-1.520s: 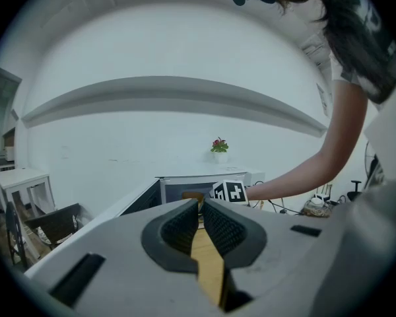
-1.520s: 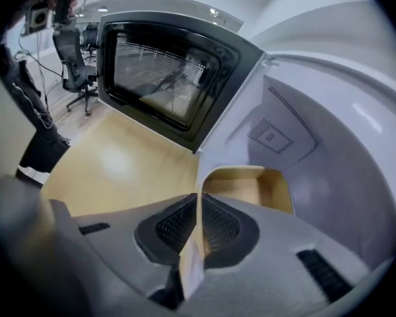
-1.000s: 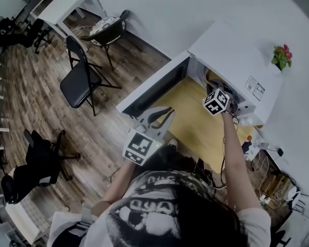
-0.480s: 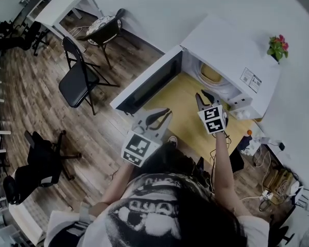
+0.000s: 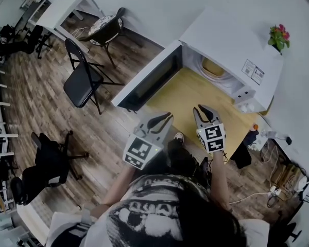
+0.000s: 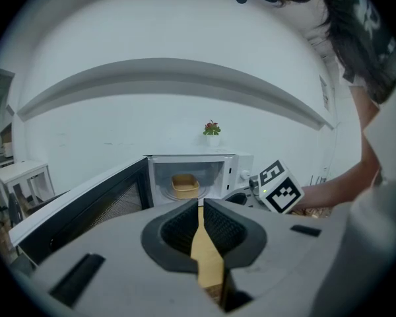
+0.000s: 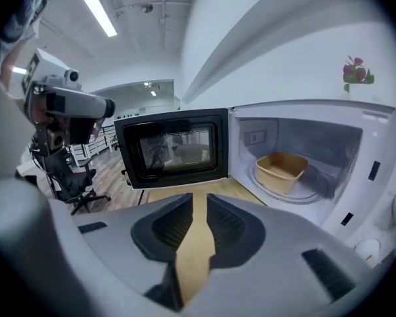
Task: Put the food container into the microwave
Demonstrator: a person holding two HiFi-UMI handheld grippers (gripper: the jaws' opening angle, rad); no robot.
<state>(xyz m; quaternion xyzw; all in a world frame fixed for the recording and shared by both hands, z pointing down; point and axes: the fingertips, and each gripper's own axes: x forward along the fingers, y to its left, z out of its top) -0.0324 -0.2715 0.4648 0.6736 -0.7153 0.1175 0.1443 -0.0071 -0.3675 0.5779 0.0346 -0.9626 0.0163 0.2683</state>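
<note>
- The person is holding both arms forward and bent, with the left gripper (image 5: 161,117) and the right gripper (image 5: 202,109) hovering side by side over the near edge of the yellow table (image 5: 181,93).
- Both grippers are pointing ahead toward the microwave (image 5: 232,44), level with one another and near each other (the right one's marker cube is showing at the right of the left gripper view).
- The left gripper's jaws are sitting almost together, with only a sliver of table showing between them, and nothing is being gripped.
- The right gripper's jaws are standing a little apart and are carrying nothing.
- One food container (image 7: 281,170), tan and open-topped, is resting inside the microwave on the round plate, well ahead of both grippers and touching neither.
- The microwave door (image 5: 149,81) is hanging wide open, ahead and to the left of the left gripper.
- Counted: two grippers, one microwave, one container, one small flowering plant (image 5: 279,36) on top of the microwave, and two folding chairs (image 5: 82,78) on the wooden floor off to the left.
</note>
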